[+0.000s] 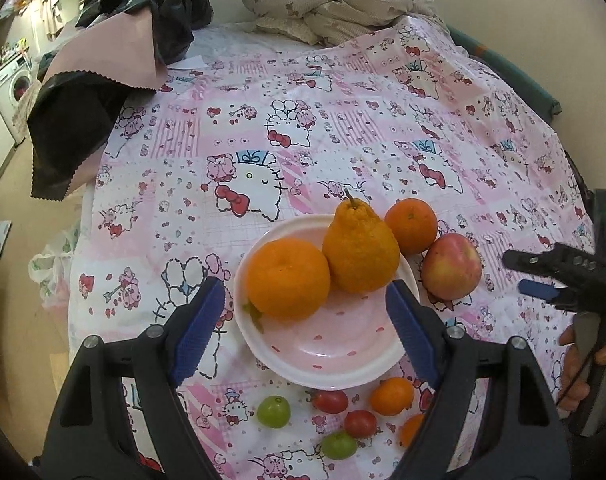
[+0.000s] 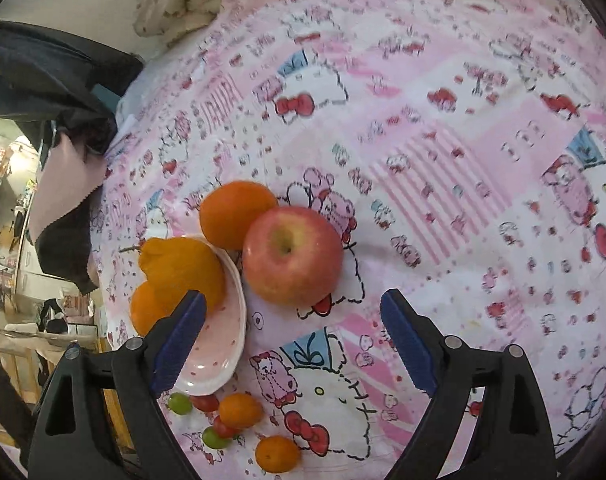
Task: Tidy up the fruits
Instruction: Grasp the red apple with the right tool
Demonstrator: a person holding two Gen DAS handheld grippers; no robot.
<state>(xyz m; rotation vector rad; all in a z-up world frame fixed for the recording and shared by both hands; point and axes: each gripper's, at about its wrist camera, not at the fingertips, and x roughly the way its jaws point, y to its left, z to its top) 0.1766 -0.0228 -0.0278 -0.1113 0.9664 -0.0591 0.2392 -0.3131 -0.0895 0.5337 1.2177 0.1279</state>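
On the cloth beside the plate (image 1: pixel 409 280) lies the apple (image 2: pixel 293 256), not yet in. I hold both grippers, left (image 1: pixel 307 328) and right (image 2: pixel 293 344), apart and empty; next the right should close around the apple.

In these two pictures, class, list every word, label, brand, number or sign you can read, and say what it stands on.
None can be read.
The tablecloth carries cartoon cats, bows and hearts, with no lettering.
The bowl shows only pink spots.
The fruits bear no stickers.
Background shelves at the left are too small to read.
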